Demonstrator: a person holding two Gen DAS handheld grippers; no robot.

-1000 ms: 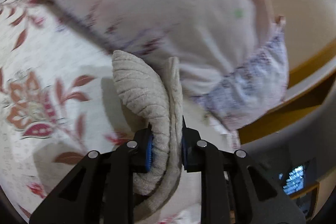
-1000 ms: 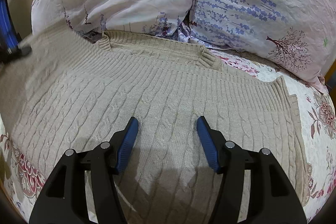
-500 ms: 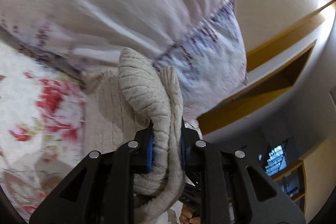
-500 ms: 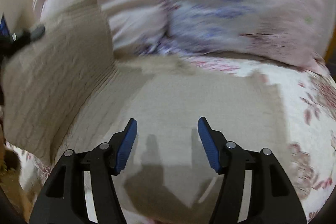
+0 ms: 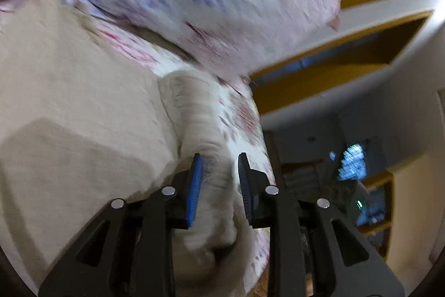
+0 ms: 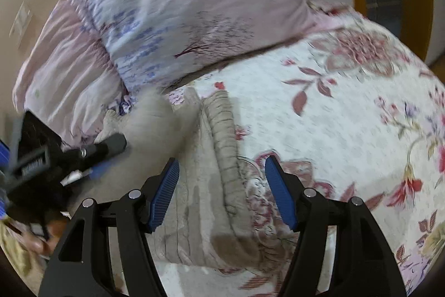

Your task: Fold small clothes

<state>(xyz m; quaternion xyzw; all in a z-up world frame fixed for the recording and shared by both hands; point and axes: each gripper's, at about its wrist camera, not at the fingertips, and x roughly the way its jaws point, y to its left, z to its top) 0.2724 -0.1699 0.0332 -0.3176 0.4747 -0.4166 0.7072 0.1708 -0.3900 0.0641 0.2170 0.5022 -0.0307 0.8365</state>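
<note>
1. The beige knit sweater lies on the floral bedspread near the bed's head end, just below the pillows. Its ribbed edge runs down the middle of the right wrist view, with bare bedspread to the right of it.
2. Our left gripper is clenched on a bunched fold of the sweater's fabric, which fills the space between its blue pads. The left wrist view is blurred, so we cannot tell exactly which part of the garment this is.
3. Our right gripper is released, its jaws spread wide above the ribbed edge and gripping nothing.
4. To fold well, we judge that we should carry the held fabric across the body of the sweater and lay it flat, lined up with the ribbed edge, before letting go.
5. We could use the free right gripper to pin or smooth the lower layer.
6. The knit looks thick and soft, so a bunched grip may leave a lump; we should set it down slowly.
</note>
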